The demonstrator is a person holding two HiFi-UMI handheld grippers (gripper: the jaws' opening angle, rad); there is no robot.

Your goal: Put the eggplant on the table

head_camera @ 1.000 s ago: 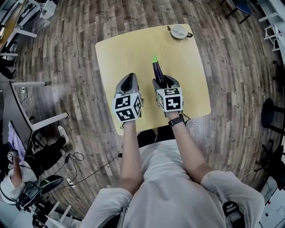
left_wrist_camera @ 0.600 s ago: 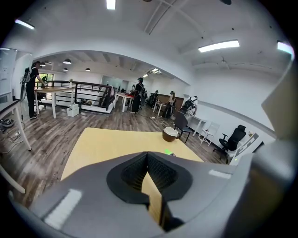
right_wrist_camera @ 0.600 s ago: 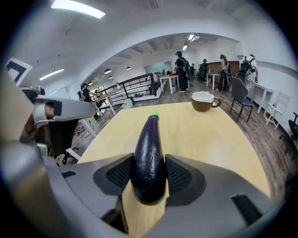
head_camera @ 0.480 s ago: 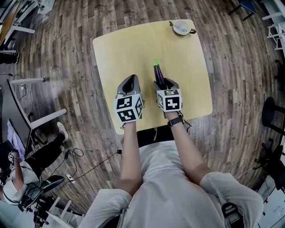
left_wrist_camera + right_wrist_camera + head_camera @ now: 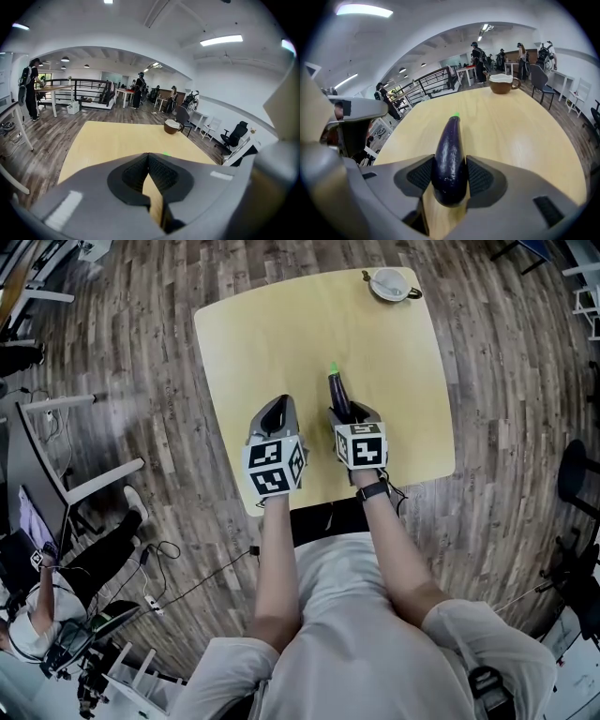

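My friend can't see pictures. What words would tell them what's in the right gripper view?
A purple eggplant is pinched between the two grey fingers of the right gripper, its green tip pointing away over a yellow wooden table. A brown and white cup stands near the table's far edge, with people and desks in the room behind.

The eggplant (image 5: 449, 164) has a smooth, glossy dark skin that catches the ceiling lights. The worktop (image 5: 281, 343) is pale wood, smooth, with a faint sheen and fine grain. The left tongs (image 5: 148, 157) and right tongs (image 5: 343, 411) are matt grey plastic, with black ribbed, rubbery-looking pads (image 5: 421, 174). The floor (image 5: 141, 352) is streaky brown wood plank. The cup (image 5: 387, 283) looks like glazed ceramic. The shirt (image 5: 356, 634) is matt light cloth.
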